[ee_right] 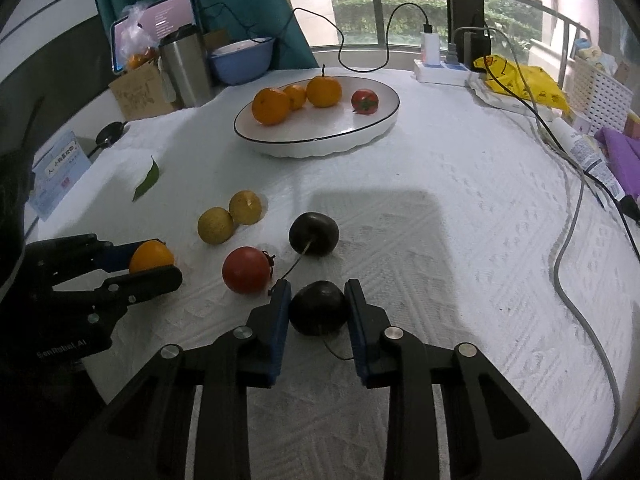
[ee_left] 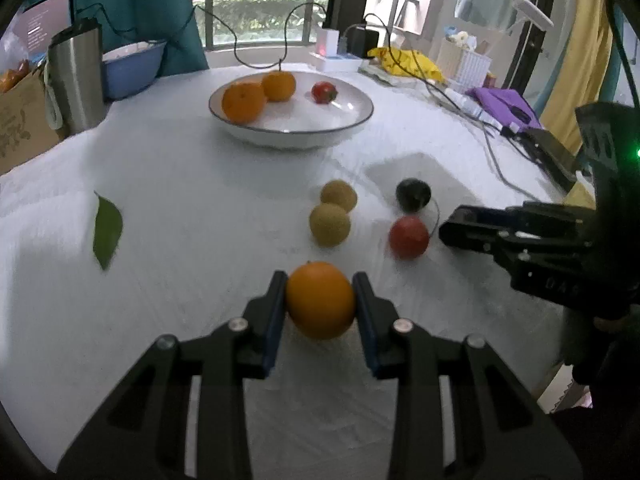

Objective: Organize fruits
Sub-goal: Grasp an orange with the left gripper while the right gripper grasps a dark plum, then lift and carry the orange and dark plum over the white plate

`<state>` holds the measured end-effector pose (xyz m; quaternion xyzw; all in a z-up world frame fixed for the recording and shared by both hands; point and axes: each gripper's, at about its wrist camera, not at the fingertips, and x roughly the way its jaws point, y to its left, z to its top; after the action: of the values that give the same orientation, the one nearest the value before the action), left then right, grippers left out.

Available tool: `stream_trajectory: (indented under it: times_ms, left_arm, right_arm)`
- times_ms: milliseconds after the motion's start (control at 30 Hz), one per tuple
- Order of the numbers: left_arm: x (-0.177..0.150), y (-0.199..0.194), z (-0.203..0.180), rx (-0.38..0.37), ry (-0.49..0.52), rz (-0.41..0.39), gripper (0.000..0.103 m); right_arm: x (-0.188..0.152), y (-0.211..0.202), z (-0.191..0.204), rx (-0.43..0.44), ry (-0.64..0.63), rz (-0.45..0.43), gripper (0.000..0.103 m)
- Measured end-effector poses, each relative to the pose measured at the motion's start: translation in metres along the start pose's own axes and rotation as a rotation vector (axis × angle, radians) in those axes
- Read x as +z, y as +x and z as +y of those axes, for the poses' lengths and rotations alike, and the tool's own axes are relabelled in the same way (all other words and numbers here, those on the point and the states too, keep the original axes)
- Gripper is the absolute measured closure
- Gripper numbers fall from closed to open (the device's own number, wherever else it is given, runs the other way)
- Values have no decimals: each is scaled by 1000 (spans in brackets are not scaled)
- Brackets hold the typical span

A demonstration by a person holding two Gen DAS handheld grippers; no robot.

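From the left wrist camera, the left gripper (ee_left: 320, 300) had its two blue-padded fingers pressed against either side of a round orange mandarin (ee_left: 321, 300), holding it just over the white textured tablecloth (ee_left: 180, 220). The white shallow bowl with a dark rim (ee_left: 291, 110) lay straight ahead along the fingers and well apart, already carrying two oranges and a small red tomato (ee_left: 324, 92); two tan round fruits (ee_left: 334, 216) sat between gripper and bowl, slightly right of the line. The right gripper (ee_left: 452, 228) entered from the right, near a loose red tomato (ee_left: 409, 237); what it held could not be told here. From the right wrist camera, that right gripper (ee_right: 318, 308) had its fingers narrowed onto a dark, nearly black round fruit with a thin stem (ee_right: 318, 308), low over the cloth. The bowl (ee_right: 316, 120) stood ahead and slightly left, well apart, with a second dark fruit (ee_right: 314, 234) directly in the path. Judging by this, both loads faced a forward carry to the bowl, the left arm having the straighter line and the right needing to lift over the fruit in front.
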<state>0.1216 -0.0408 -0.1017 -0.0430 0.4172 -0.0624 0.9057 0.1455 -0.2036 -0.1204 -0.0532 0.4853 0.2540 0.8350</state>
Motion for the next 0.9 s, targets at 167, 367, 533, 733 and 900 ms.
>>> stream_trajectory:
  times_ms: [167,367,533,733,900]
  left_arm:
    - [11,-4,-1,-35,5,-27,69]
    - [29,-4,3,-62,13,-49,69]
    - [43,-4,11,-64,13,-67,69]
    - [56,-2,21,-61,5,-85,69]
    - [65,0,28,-61,0,-93,69]
  right_arm:
    - [6,-4,-7,-22,15,-4,73]
    - [25,-10,-13,-52,32,-34,73]
    - [42,-10,-14,-61,31,-55,73]
    - [59,-6,-12,-60,22,-68,73]
    - [71,-4,-11,-59,12,-77,73]
